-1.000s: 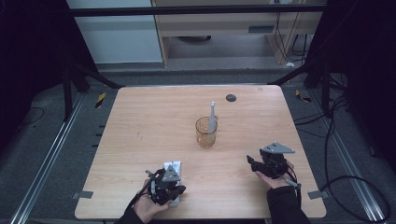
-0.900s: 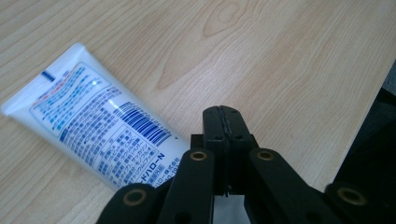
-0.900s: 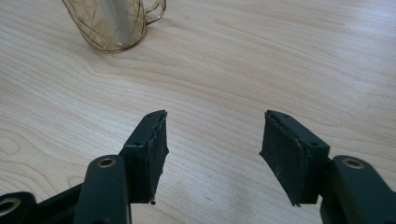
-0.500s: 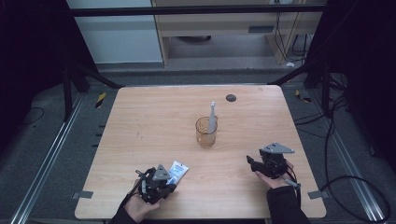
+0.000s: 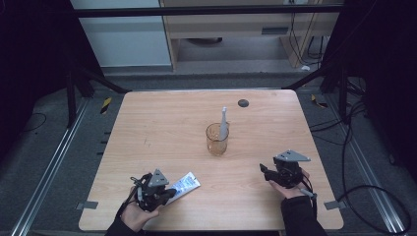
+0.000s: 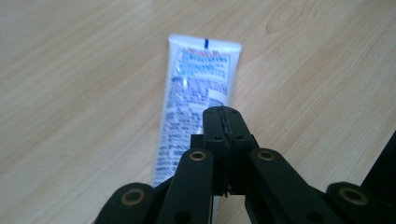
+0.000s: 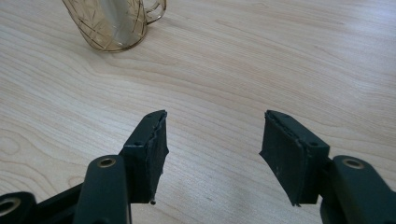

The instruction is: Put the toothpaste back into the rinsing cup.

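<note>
Left gripper view: the jaws of the left gripper (image 6: 223, 114) were closed flush, pad against pad, with a thin seam between them and nothing visible in that seam at the tips. Directly beyond and beneath them lay the toothpaste tube (image 6: 196, 93), flat on the bench (image 6: 70, 93), its crimped end pointing away from the camera. Whether the tube's near end touched the underside of the jaws could not be told.

Right gripper view: the jaws of the right gripper (image 7: 212, 135) stood wide apart and empty over bare wood, with the foot of the amber glass cup (image 7: 112, 28) farther off at the upper left.

High view: the tube lay at the near left of the bench, just ahead of the left gripper (image 5: 164, 193). The cup (image 5: 217, 140) stood near the centre with a toothbrush (image 5: 223, 120) upright in it. The right gripper (image 5: 265, 172) sat at the near right, well apart from both.

Judgement – the step in hand looked like taking up the tube, with no grip shown yet. The next move would call for parting the left jaws, setting them across the tube's width and closing on its body – gently, since a soft tube flattens and slips.
</note>
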A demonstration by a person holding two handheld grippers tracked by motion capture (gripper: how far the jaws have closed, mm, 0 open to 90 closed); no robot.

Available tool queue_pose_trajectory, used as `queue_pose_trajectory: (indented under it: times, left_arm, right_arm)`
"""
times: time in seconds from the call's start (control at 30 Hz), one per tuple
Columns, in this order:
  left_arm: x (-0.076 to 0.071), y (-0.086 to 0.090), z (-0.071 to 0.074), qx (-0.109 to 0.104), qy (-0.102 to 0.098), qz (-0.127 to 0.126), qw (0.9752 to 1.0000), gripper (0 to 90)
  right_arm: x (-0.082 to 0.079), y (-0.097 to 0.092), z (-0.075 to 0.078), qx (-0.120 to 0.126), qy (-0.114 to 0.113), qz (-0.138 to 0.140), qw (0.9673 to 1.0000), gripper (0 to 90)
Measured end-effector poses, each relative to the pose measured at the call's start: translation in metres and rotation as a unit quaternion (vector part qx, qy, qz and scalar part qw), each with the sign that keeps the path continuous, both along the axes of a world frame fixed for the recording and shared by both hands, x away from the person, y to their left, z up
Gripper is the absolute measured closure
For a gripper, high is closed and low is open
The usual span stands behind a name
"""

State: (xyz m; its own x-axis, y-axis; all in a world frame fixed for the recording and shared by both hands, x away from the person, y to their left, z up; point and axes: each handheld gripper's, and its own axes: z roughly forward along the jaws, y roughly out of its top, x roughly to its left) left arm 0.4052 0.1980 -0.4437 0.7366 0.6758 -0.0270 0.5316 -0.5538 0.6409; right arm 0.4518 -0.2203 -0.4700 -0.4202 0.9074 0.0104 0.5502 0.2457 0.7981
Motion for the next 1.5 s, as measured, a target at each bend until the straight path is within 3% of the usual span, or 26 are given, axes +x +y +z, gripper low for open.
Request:
queue_pose_trajectory:
  times: [0.13,0.3,0.6,0.77,1.03,1.5]
  left_arm:
    - [0.010,0.003,0.012,-0.004,-0.006,0.000,1.0000,82.5]
    - [0.027,-0.001,0.020,0.008,-0.002,-0.017,0.9998,73.2]
    - [0.044,-0.009,0.018,0.040,0.013,-0.039,0.9984,54.1]
    - [0.048,-0.012,0.015,0.065,0.020,-0.056,0.9961,47.8]
    - [0.050,-0.023,0.005,0.108,0.049,-0.082,0.9895,40.8]
    - [0.052,-0.037,-0.006,0.130,0.076,-0.095,0.9840,34.2]
  right_arm:
    - [0.000,-0.001,0.000,0.001,0.000,-0.001,1.0000,40.0]
    - [0.001,-0.003,0.001,0.001,-0.001,-0.003,1.0000,39.6]
    - [0.002,-0.007,0.002,-0.001,-0.002,-0.007,1.0000,38.0]
    - [0.005,-0.008,0.002,-0.006,0.001,-0.005,1.0000,37.0]
    - [0.006,-0.007,0.002,-0.011,0.002,-0.001,0.9999,36.3]
    - [0.007,-0.007,0.002,-0.010,0.009,-0.002,0.9999,36.2]
